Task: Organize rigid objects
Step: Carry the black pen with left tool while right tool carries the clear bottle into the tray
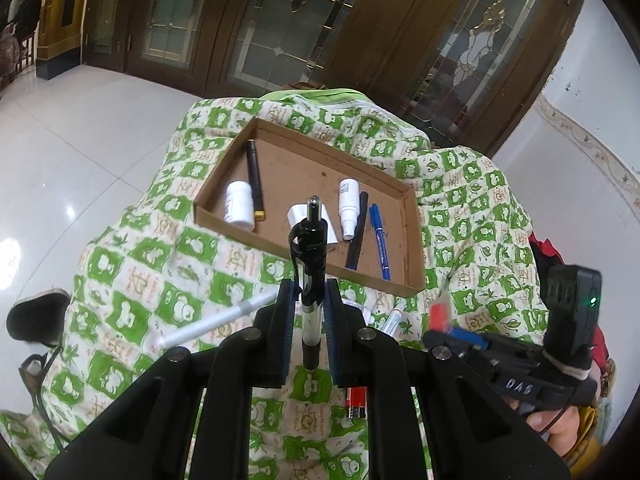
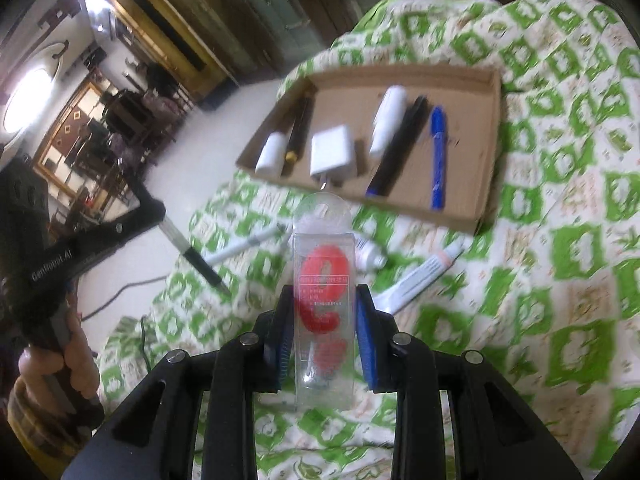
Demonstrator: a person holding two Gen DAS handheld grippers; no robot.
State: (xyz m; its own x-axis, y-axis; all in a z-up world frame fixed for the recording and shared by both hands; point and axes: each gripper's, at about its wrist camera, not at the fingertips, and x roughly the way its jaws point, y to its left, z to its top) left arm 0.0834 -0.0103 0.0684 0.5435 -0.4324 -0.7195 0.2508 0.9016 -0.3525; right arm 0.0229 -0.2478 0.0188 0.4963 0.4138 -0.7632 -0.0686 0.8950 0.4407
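In the left wrist view my left gripper point(image 1: 312, 292) is shut on a black-and-clear pen point(image 1: 311, 272) that stands upright between the pads, above the green patterned cloth point(image 1: 132, 280). In the right wrist view my right gripper point(image 2: 324, 300) is shut on a clear plastic case point(image 2: 323, 280) with red pieces inside, held off the cloth. Beyond both lies a shallow cardboard tray point(image 1: 240, 232) point(image 2: 468, 120). It holds a white pill bottle point(image 1: 239, 204), a black pen with a yellow tip point(image 1: 254, 180), a white charger point(image 2: 332, 152), a white spray bottle point(image 1: 347, 204), a black pen point(image 1: 357, 236) and a blue pen point(image 1: 379, 240).
Loose on the cloth in front of the tray lie a white pen point(image 1: 216, 322) point(image 2: 244, 246), a squeeze tube point(image 2: 424, 276), a small white tube point(image 2: 370, 256) and a red lighter point(image 1: 356, 400). A shiny tiled floor point(image 1: 80, 140) and wooden glass doors point(image 1: 280, 20) lie beyond. A hand point(image 2: 76, 360) holds the left gripper's handle.
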